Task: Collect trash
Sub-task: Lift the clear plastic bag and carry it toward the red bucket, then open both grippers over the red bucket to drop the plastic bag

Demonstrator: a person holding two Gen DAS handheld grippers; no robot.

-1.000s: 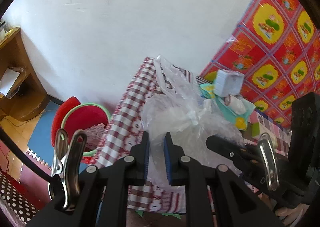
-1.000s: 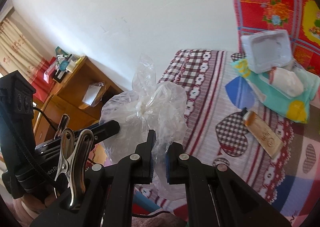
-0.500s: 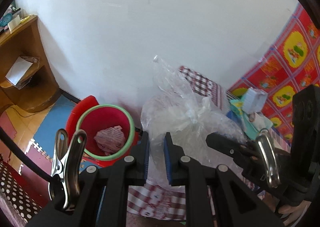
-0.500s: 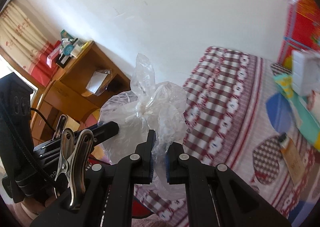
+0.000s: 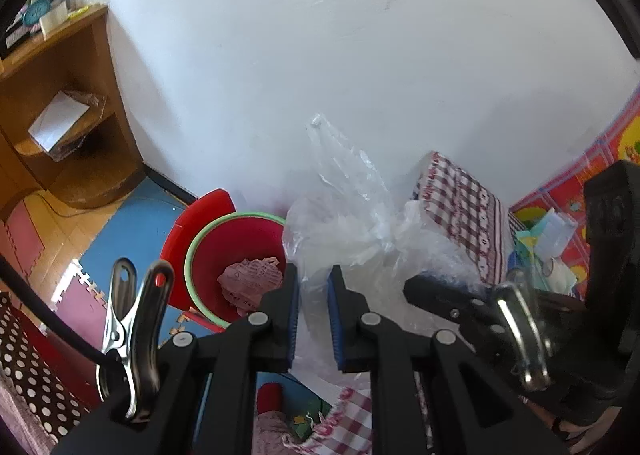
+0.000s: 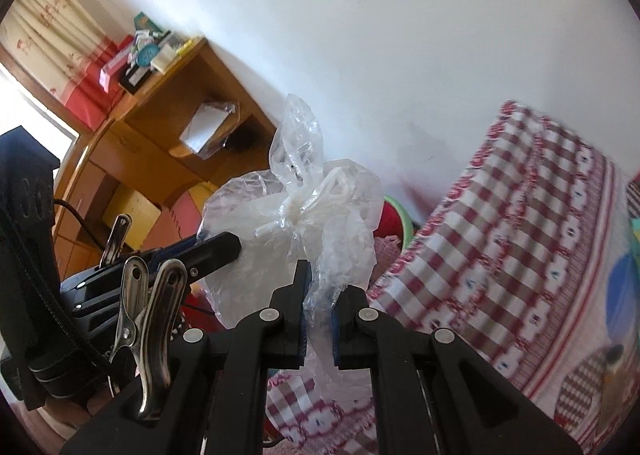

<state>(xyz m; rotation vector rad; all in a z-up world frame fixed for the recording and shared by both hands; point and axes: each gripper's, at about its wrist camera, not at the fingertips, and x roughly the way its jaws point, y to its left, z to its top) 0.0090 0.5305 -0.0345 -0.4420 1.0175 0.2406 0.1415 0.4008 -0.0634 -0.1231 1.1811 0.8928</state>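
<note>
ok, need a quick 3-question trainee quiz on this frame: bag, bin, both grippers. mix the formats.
1. True or false: only the left gripper grips the knotted clear plastic bag.
2. What lies inside the red bucket with the pale green rim?
A. nothing
B. crumpled pink paper
C. a bottle
3. Fill in: the right gripper is shut on the ____.

Key
1. False: both grippers pinch it.
2. B
3. bag; film is pinched between its pads, below the knot.
</note>
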